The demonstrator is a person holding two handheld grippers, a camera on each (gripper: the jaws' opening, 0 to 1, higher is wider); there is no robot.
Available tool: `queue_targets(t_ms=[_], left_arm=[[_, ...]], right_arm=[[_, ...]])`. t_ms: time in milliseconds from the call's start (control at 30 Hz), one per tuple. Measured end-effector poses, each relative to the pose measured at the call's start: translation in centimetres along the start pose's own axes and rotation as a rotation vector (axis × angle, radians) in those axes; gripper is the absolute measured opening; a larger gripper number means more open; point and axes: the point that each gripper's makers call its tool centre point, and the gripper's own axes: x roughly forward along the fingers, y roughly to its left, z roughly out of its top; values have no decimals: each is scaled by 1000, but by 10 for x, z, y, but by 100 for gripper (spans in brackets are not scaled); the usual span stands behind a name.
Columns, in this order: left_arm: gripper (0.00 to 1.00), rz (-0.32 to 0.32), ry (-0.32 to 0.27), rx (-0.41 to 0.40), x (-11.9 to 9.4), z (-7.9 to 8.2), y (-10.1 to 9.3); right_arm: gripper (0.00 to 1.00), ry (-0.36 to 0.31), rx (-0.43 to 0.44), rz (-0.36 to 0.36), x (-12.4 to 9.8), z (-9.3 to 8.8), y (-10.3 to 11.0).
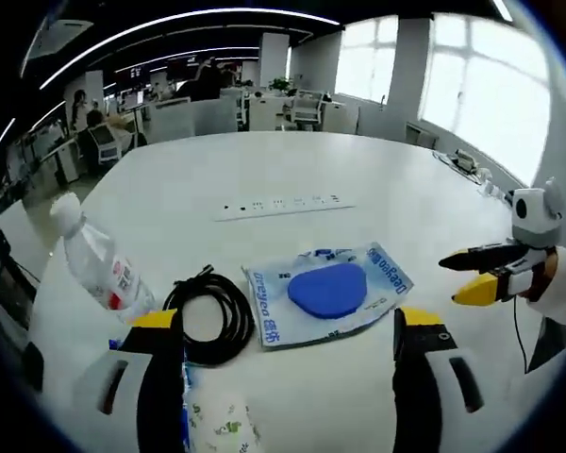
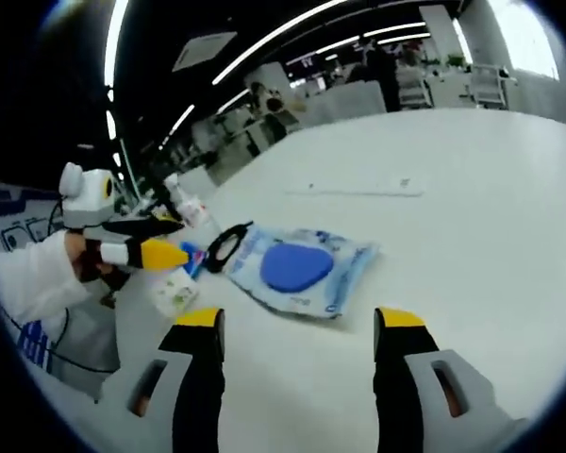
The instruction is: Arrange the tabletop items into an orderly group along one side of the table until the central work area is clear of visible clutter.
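A flat wet-wipes pack with a blue oval lid lies in the middle of the white table, just beyond my left gripper, which is open and empty. A coiled black cable lies touching the pack's left edge. Further left, a clear plastic bottle lies on its side. A small white packet sits by my left jaw. My right gripper is open and empty, short of the wipes pack. It enters the left gripper view as the right gripper. The left gripper hovers near the cable.
A white power strip lies flat beyond the items, toward the table's centre. The table's far half is bare. Office desks, chairs and people stand behind it, with windows at the right. A hand in a white sleeve holds the left gripper.
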Motion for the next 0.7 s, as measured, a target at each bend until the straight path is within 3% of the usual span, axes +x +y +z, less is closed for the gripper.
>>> queue_targets(t_ms=[200, 467, 700], left_arm=[[100, 18, -81, -16, -41, 1, 5], [100, 59, -83, -85, -69, -31, 7], [96, 82, -72, -130, -76, -42, 6]], right_arm=[[67, -39, 26, 14, -30, -3, 13], [65, -36, 40, 6, -52, -10, 17], [64, -35, 26, 11, -56, -9, 18]])
